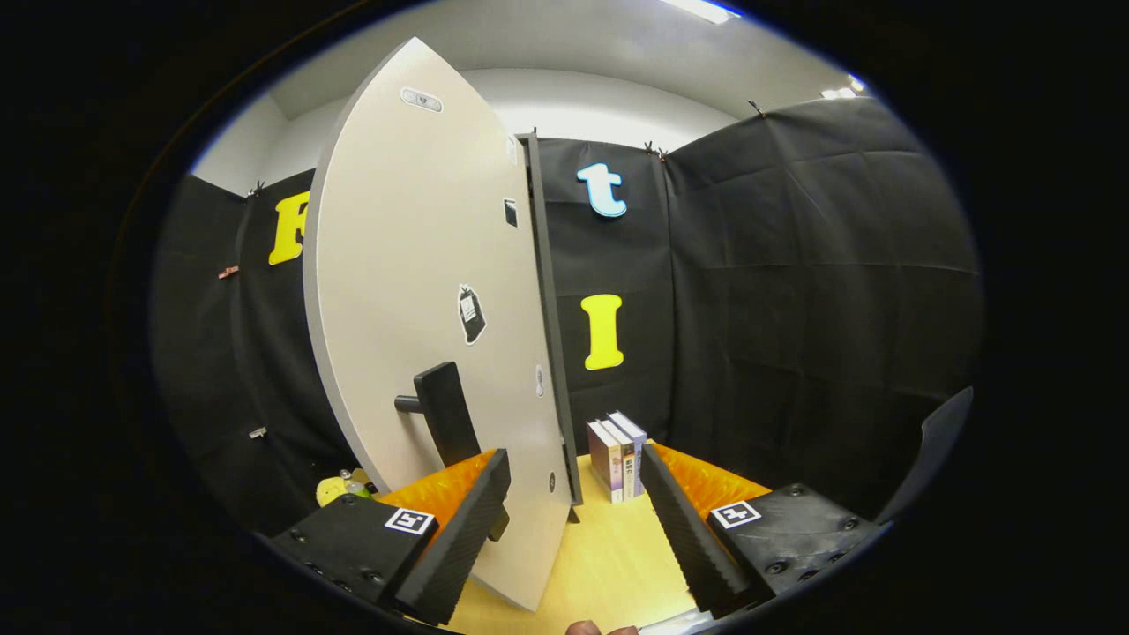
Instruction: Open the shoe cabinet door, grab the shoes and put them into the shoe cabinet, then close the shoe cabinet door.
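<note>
The pale grey shoe cabinet door (414,291) stands swung out towards me, hinged on the dark cabinet edge (549,335). Its black bar handle (445,413) juts out just beyond my left finger. My gripper (573,516) is open, its fingers wide apart, and the door's lower edge runs down between them, nearer the left finger (463,529). Nothing is pressed between the fingers. The inside of the cabinet is hidden behind the door.
Three upright books (616,457) stand on the yellow wooden tabletop (609,564) just beyond the right finger. A yellow-green object (340,487) lies low behind the door, left of the left finger. A fingertip (584,628) shows near me.
</note>
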The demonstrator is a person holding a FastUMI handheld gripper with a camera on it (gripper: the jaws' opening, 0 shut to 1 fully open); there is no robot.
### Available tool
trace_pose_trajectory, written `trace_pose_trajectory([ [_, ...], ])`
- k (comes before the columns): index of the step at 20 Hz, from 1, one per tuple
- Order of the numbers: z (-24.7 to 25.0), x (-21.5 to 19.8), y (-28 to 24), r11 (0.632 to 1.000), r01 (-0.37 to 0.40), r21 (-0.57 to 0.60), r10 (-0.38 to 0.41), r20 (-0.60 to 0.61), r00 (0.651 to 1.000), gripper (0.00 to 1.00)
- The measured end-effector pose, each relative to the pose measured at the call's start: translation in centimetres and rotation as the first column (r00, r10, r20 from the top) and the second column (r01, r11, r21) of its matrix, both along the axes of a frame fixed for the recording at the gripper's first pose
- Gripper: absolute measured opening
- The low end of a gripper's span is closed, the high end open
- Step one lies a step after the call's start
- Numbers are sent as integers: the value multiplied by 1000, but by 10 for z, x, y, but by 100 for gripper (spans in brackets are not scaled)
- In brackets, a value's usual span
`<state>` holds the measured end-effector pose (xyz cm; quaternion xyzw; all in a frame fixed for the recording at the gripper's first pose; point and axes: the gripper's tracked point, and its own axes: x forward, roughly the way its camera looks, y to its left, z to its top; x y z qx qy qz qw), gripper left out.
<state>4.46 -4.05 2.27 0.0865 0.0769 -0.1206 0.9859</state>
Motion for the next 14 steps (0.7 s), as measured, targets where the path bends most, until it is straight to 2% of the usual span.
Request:
trace_pose_trajectory([
  [5,-3,25,49,995,-92,39,92,-1,996,98],
  [10,-7,51,108,973,-227,49,227,-5,974,98],
  [14,0,57,126,963,-267,34,267,6,964,98],
])
